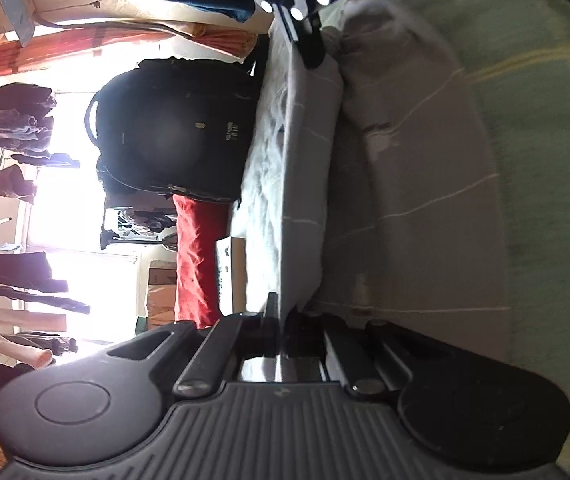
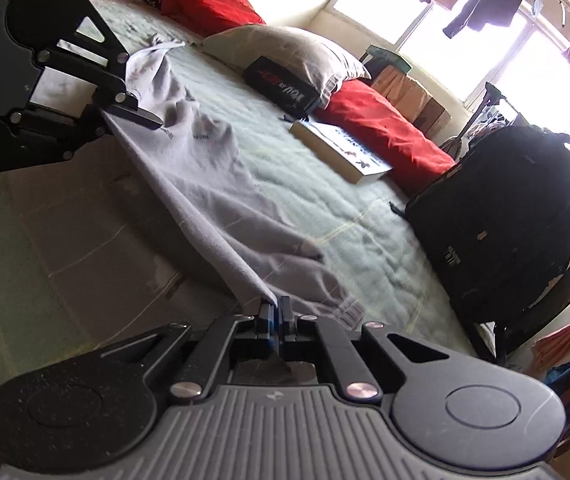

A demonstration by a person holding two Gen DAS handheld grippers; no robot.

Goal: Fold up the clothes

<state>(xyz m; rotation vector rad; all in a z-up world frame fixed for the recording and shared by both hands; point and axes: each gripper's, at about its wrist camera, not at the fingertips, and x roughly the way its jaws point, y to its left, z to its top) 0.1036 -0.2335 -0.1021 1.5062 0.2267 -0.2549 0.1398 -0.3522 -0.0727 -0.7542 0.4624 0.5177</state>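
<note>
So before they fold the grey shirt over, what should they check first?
1. Right gripper shut on the shirt edge: ok.
2. Left gripper shut on the other end of that edge: ok, cloth runs out from between its fingers.
3. Edge between the grippers pulled straight: ok, it runs taut from one to the other.
4. Rest of the shirt lying flat: not ok, it is bunched and wrinkled on the bed.
5. Landing space free: cannot tell for sure; the book and backpack sit on the bed beyond the shirt.
</note>
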